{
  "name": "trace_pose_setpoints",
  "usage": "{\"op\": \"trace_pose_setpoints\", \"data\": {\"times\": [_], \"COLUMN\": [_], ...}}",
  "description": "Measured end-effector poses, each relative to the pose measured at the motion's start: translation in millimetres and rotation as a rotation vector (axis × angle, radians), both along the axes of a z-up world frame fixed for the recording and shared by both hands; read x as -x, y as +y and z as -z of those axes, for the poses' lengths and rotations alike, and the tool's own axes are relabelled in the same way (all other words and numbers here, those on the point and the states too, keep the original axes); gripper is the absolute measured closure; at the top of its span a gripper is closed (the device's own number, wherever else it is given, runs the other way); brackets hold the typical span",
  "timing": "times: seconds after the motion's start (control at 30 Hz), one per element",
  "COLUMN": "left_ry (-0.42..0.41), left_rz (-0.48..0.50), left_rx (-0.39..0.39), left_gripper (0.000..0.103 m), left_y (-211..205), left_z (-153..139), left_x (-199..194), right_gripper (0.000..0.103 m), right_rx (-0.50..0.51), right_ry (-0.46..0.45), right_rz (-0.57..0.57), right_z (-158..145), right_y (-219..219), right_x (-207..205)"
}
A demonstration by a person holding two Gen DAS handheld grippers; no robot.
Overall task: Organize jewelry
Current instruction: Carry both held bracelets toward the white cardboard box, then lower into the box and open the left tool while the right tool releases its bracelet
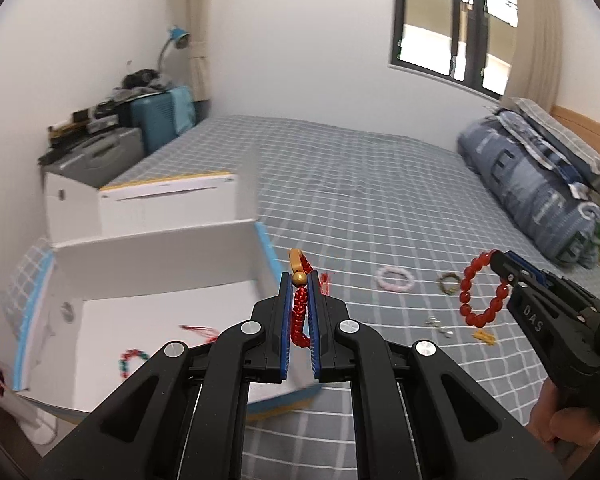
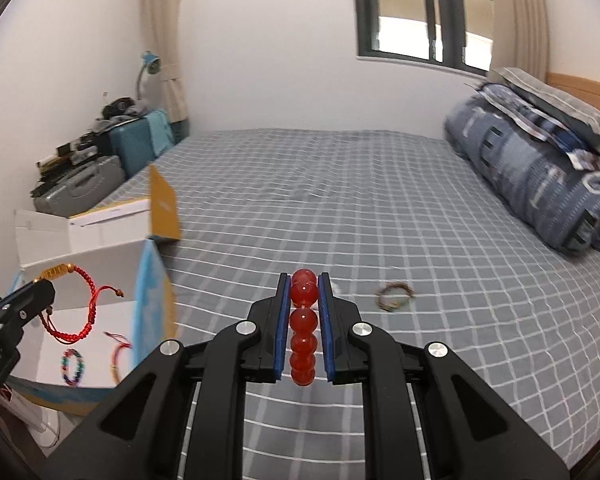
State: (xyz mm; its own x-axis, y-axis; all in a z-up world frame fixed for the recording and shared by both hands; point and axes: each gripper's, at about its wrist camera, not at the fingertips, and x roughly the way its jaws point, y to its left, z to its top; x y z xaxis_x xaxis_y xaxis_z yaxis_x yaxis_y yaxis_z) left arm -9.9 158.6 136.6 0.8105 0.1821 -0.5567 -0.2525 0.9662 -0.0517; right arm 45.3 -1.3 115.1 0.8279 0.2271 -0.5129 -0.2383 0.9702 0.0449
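Left gripper (image 1: 300,300) pinching red cord bracelet (image 1: 300,312), nearer white box (image 1: 160,248); right gripper (image 2: 304,308) pinching red bead bracelet (image 2: 303,328) mid-bed.

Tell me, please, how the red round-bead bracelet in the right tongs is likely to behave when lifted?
The red round-bead bracelet probably hangs as a loose loop, as seen drooping from the right tongs. Its glossy round beads look slippery and could roll if released onto the grey checked bedsheet.

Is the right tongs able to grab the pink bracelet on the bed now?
Probably not yet. The right tongs are shut on the red bead bracelet, so they're full. The pink bracelet lies uncovered on the bed, so the way is otherwise free.
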Motion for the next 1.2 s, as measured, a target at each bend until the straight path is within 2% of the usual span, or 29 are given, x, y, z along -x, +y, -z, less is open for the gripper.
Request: {"op": "trace_pose_setpoints", "data": {"times": [0.37, 0.63, 0.77, 0.87, 1.03, 1.2], "left_ry": [0.000, 0.043, 0.072, 0.104, 0.203, 0.294], "left_rz": [-0.125, -0.200, -0.232, -0.257, -0.306, -0.308], "left_rx": [-0.005, -0.014, -0.022, -0.014, -0.006, 0.055], "left_gripper": [0.095, 0.095, 0.095, 0.095, 0.096, 0.096], "left_y": [73, 108, 124, 139, 161, 179], "left_z": [-6, 9, 18, 25, 46, 67], "left_x": [22, 25, 22, 19, 13, 5], "right_gripper": [0.090, 0.090, 0.090, 0.090, 0.090, 0.090], "right_rx": [-0.015, 0.001, 0.023, 0.038, 0.054, 0.091], "right_ry": [-0.010, -0.010, 0.018, 0.052, 0.111, 0.193], "right_rz": [-0.136, -0.243, -0.270, -0.291, -0.325, -0.357], "right_z": [-5, -5, 3, 12, 28, 44], "right_y": [84, 141, 169, 184, 204, 221], "right_x": [15, 21, 19, 15, 7, 0]}}
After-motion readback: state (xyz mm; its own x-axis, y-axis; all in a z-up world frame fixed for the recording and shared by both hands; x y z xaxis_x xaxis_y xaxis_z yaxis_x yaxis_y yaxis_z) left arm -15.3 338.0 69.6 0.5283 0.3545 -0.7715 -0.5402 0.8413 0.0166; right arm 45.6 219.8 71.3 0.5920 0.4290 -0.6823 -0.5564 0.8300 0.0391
